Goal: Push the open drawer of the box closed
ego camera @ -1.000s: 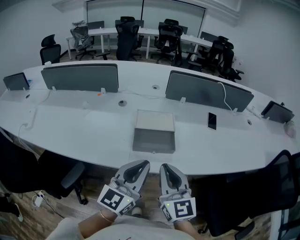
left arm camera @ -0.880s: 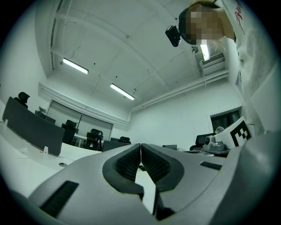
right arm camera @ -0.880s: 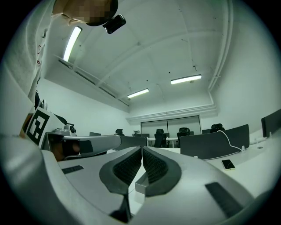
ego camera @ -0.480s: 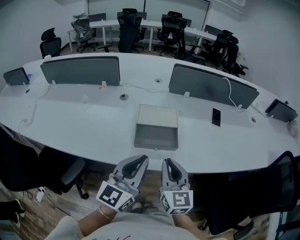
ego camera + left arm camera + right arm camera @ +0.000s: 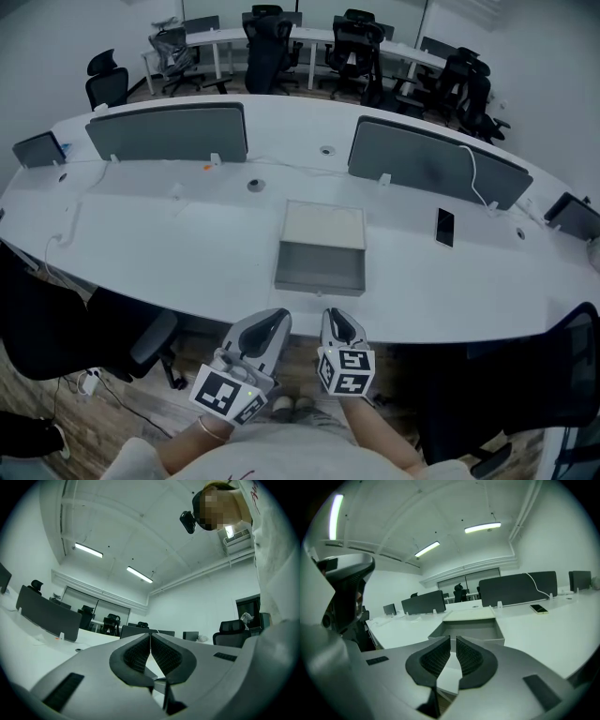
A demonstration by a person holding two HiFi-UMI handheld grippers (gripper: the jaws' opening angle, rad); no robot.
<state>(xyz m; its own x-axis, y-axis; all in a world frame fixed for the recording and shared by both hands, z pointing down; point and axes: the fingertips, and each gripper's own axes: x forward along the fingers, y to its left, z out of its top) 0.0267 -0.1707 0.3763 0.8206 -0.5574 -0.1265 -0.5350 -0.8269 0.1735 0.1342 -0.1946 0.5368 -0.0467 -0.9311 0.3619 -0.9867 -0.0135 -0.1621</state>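
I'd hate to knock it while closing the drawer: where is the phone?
In the head view the phone lies on the table right of the box, apart from it, just before the right-hand grey divider.

- No word, number or brand name can be read in any view.
- The left cube [image 5: 228, 394], on the left gripper [image 5: 274, 317], carries a black-and-white square marker pattern without letters or digits.
- The right cube [image 5: 345, 370], on the right gripper [image 5: 333, 315], carries another such pattern.
- The red print [image 5: 255, 490] on the person's garment, far right in the left gripper view, is cut off and unreadable.
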